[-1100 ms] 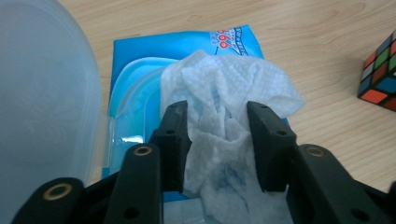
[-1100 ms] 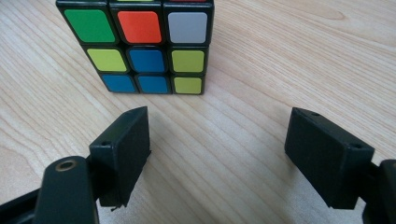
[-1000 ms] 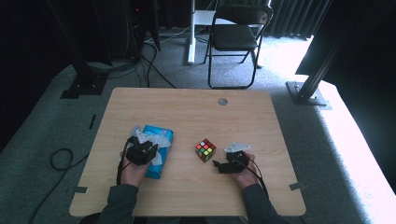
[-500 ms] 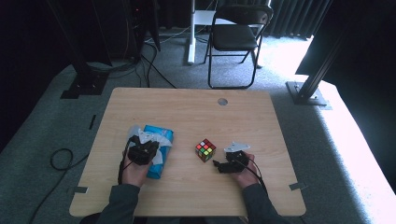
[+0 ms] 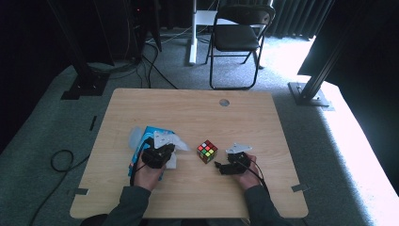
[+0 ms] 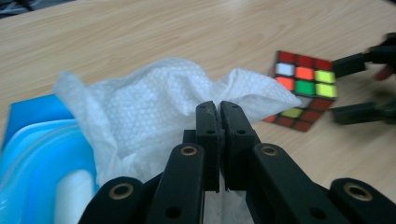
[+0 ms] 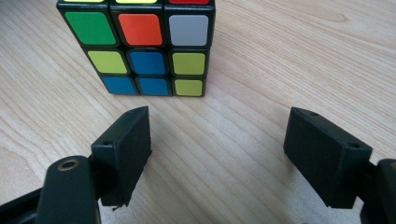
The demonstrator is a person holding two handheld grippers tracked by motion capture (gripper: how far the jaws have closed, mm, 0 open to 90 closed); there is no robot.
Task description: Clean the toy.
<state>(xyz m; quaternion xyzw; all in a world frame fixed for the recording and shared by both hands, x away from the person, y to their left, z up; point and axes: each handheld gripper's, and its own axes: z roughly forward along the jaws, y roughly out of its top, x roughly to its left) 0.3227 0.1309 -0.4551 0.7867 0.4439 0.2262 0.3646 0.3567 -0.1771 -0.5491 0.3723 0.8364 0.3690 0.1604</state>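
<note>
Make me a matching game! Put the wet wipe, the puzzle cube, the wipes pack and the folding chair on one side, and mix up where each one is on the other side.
Things:
1. wet wipe
2. puzzle cube
3. wipes pack
4. folding chair

Places:
A. on the floor beyond the table
B. lying on the table under the left hand-held gripper
C. pinched in the shut left hand-held gripper
D. on the table just ahead of the open right hand-held gripper

Pairs: 1-C, 2-D, 3-B, 4-A
</note>
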